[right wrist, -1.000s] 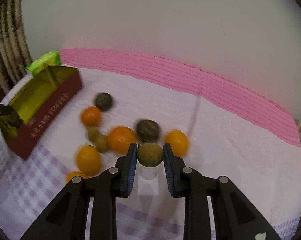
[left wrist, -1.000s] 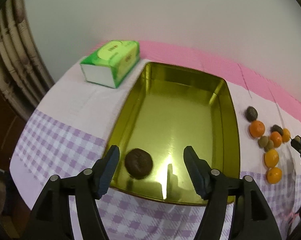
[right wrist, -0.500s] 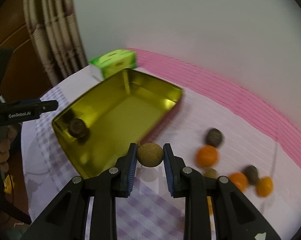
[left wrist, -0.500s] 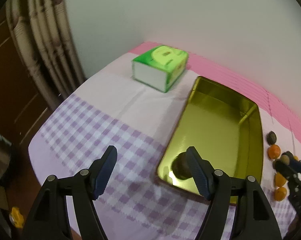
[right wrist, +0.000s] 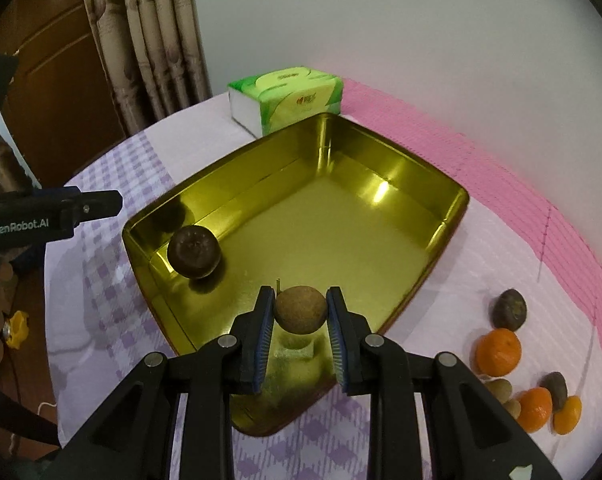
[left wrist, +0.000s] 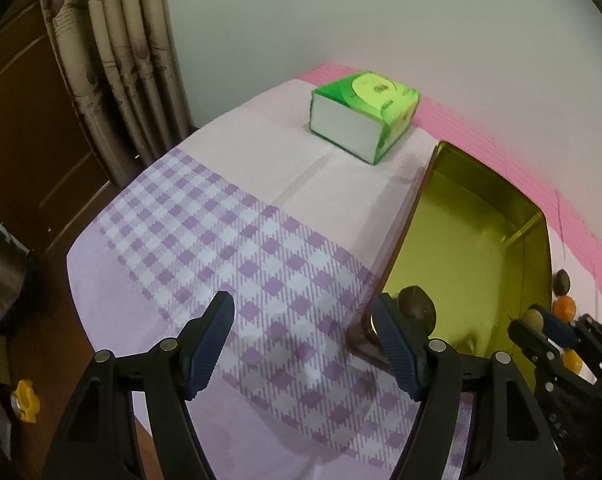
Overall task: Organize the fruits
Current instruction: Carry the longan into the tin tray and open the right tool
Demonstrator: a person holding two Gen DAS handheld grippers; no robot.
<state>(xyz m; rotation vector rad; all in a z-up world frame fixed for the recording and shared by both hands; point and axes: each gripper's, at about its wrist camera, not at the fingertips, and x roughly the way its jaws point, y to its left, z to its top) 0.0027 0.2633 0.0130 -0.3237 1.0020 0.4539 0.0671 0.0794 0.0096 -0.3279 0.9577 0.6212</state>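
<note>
Left gripper [left wrist: 303, 344]: jaws spread with nothing between them, just checked purple cloth underneath. It sits off the tin's left edge; its right finger overlaps the tin's near corner in the left wrist view.
Bench [right wrist: 109, 304]: covered in a lilac checked cloth with a pink striped band along the wall side.
Tissue pack [right wrist: 287, 98]: green and white, parked behind the tin near the wall, not touching it as far as I can see.
Gold tin [right wrist: 437, 240]: open rectangular tray, shiny inside, dark red outside.
Dark brown fruit [right wrist: 194, 253]: already in the tin, tucked into the near left corner.
Right gripper [right wrist: 299, 330]: jaws pinching a small tan round fruit [right wrist: 300, 309] with a short stem, held over the near end of the tin, not resting on the bottom.
Loose fruit pile [right wrist: 525, 368]: on the cloth right of the tin, well clear of it. Several oranges [right wrist: 498, 351], a couple of dark brown ones [right wrist: 510, 309] and some small tan ones, mostly bunched together and touching.
</note>
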